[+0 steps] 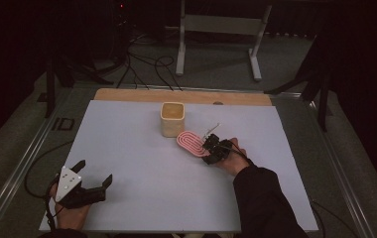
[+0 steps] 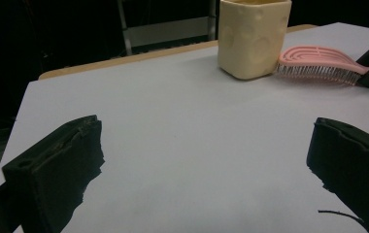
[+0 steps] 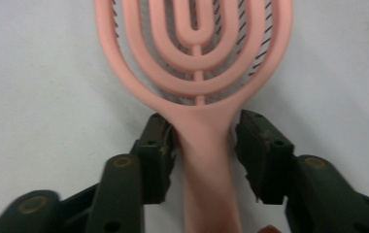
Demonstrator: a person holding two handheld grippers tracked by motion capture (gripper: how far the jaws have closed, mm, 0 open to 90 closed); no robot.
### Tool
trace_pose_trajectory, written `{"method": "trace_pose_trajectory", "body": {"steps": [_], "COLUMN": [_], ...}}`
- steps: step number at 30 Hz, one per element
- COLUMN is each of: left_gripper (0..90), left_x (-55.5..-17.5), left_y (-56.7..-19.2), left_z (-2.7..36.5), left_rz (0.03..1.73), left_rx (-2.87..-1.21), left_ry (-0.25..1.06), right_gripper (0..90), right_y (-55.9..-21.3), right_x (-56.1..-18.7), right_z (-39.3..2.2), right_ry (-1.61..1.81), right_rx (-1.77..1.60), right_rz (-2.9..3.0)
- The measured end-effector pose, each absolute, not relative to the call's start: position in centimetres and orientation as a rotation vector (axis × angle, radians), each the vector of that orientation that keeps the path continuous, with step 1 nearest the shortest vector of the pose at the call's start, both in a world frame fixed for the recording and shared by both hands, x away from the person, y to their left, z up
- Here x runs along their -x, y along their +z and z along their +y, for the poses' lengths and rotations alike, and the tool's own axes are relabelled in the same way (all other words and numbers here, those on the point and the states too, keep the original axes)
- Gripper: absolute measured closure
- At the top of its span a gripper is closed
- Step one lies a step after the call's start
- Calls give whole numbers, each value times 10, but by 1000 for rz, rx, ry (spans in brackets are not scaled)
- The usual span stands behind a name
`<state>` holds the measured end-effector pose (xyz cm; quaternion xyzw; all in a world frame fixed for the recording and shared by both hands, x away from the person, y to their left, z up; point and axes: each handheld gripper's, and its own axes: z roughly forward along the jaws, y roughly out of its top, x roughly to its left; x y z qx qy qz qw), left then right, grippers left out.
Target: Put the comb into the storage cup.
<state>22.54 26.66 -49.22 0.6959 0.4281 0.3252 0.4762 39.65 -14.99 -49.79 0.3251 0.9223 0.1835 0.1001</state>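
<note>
The cup [image 1: 172, 119] is set past the middle of the tabletop [image 1: 142, 163]; the hairbrush [image 1: 192, 142] is laid at its four o'clock, just beside it, handle toward five o'clock.

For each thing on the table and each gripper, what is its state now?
Pink hairbrush: lying flat, bristles down, handle between the right jaws.
Cream cup: upright, beside the brush head.
Right gripper: jaws close around the brush handle; contact unclear.
Left gripper: open, holding nothing.

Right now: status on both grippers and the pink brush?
Right gripper astride brush handle, left pad touching, right pad just off. Left gripper open, idle near table edge. Brush flat, bristles down, beside cream cup. Nothing in the way.
</note>
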Motion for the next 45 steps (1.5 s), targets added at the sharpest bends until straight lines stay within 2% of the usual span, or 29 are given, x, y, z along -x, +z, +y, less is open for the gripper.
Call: {"method": "trace_pose_trajectory", "body": {"steps": [2,16,37,45], "left_gripper": [0,0,0,0], "left_x": [-226,-226,-226,-226], "left_y": [-492,-493,-493,-493], "left_z": [266,266,265,265], "left_rz": [1046,1046,1045,1046], "left_rx": [-1700,-1704,-1711,-1712], "left_ry": [793,796,796,797], "right_gripper": [627,674,697,697], "right_y": [-498,-497,-494,-485], "right_x": [-398,-398,-389,-379], "right_z": [-151,-154,-150,-151], "right_ry": [570,563,499,570], "right_rx": [-975,-979,-953,-925], "right_rz": [2747,2805,2810,2753]}}
